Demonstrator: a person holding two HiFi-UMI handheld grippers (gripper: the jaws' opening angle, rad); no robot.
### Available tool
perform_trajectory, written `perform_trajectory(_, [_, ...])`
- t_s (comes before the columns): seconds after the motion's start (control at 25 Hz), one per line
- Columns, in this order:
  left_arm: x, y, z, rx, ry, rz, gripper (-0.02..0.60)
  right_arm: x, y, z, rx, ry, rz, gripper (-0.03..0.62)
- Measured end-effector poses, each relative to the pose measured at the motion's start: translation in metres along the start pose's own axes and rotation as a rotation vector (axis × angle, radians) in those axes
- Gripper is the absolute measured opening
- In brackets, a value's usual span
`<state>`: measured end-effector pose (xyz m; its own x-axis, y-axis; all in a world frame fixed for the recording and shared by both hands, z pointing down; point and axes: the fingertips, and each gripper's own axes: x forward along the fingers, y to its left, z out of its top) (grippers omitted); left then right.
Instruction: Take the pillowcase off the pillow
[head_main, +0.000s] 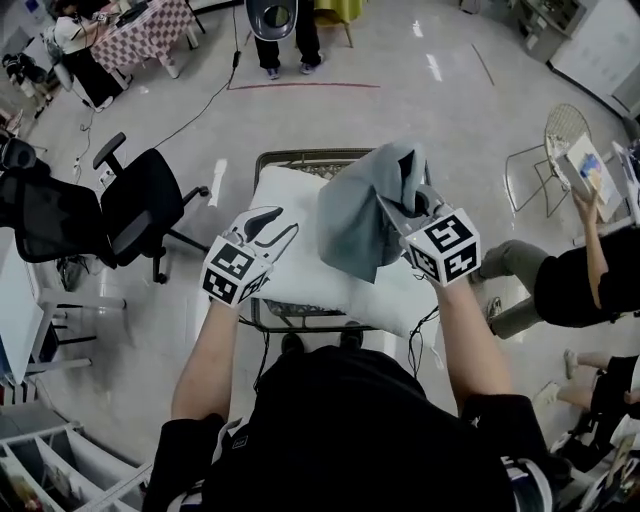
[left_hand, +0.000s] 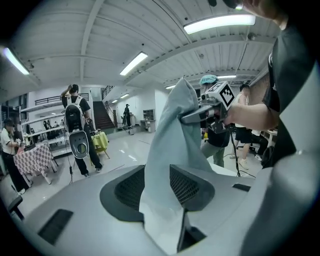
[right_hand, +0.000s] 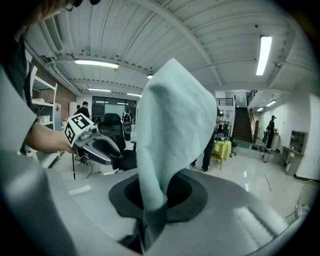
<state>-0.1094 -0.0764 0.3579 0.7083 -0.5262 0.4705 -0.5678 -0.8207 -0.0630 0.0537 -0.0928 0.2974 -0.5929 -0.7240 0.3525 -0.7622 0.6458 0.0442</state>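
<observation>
A white pillow (head_main: 300, 275) lies bare on a wire-frame table (head_main: 300, 158) in front of me. The grey-blue pillowcase (head_main: 365, 215) hangs bunched above the pillow's right half, clear of it, from my right gripper (head_main: 400, 205), which is shut on its upper edge. In the right gripper view the cloth (right_hand: 170, 125) rises out of the closed jaws. My left gripper (head_main: 272, 228) hovers over the pillow's left part, jaws apart and nothing between them. From the left gripper view the pillowcase (left_hand: 175, 140) hangs just beyond the jaws, under the right gripper (left_hand: 195, 116).
A black office chair (head_main: 150, 205) stands left of the table. At the right a person (head_main: 570, 280) sits close by, next to a wire chair (head_main: 560, 140). Another person (head_main: 285, 40) stands beyond the table, and a checkered table (head_main: 150, 30) is at the far left.
</observation>
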Motion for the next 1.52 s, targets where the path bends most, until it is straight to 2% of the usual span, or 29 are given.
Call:
perform_trajectory(0.12, [0.004,-0.007,-0.002,-0.029,0.012,0.024,0.158,0.025,0.002,-0.046,0.041,0.114,0.063,0.109])
perform_trajectory(0.24, [0.005,-0.013,-0.007,-0.07,0.033,0.044,0.156,0.045,0.004,-0.105,0.077,0.266,0.111,0.251])
perform_trajectory(0.28, [0.005,-0.015,-0.01,-0.086,0.038,0.048,0.155,0.048,0.001,-0.124,0.106,0.299,0.107,0.278])
perform_trajectory(0.4, [0.006,-0.023,-0.021,-0.115,0.061,0.043,0.149,0.041,-0.012,-0.177,0.289,0.328,0.06,0.301])
perform_trajectory(0.56, [0.012,-0.032,-0.035,-0.103,0.095,0.004,0.147,0.006,-0.022,-0.243,0.534,0.347,-0.029,0.302])
perform_trajectory(0.72, [0.012,-0.033,-0.035,-0.076,0.078,-0.039,0.143,-0.036,-0.024,-0.284,0.717,0.34,-0.142,0.302])
perform_trajectory(0.8, [0.008,-0.033,-0.037,-0.053,0.061,-0.059,0.141,-0.057,-0.019,-0.295,0.76,0.332,-0.208,0.302])
perform_trajectory(0.92, [0.005,-0.038,-0.034,-0.024,0.019,-0.097,0.135,-0.086,-0.014,-0.282,0.719,0.3,-0.297,0.302])
perform_trajectory(1.08, [-0.007,-0.048,-0.027,-0.038,-0.055,-0.121,0.113,-0.102,-0.004,-0.227,0.62,0.185,-0.342,0.294])
perform_trajectory(1.2, [-0.024,-0.053,-0.022,-0.045,-0.111,-0.113,0.081,-0.104,0.014,-0.18,0.556,0.089,-0.336,0.262])
perform_trajectory(1.36, [-0.046,-0.062,-0.014,-0.008,-0.154,-0.092,0.064,-0.11,0.04,-0.128,0.472,-0.005,-0.31,0.216])
perform_trajectory(1.52, [-0.065,-0.069,0.001,-0.053,-0.211,-0.051,0.049,-0.117,0.057,-0.079,0.374,-0.09,-0.273,0.152])
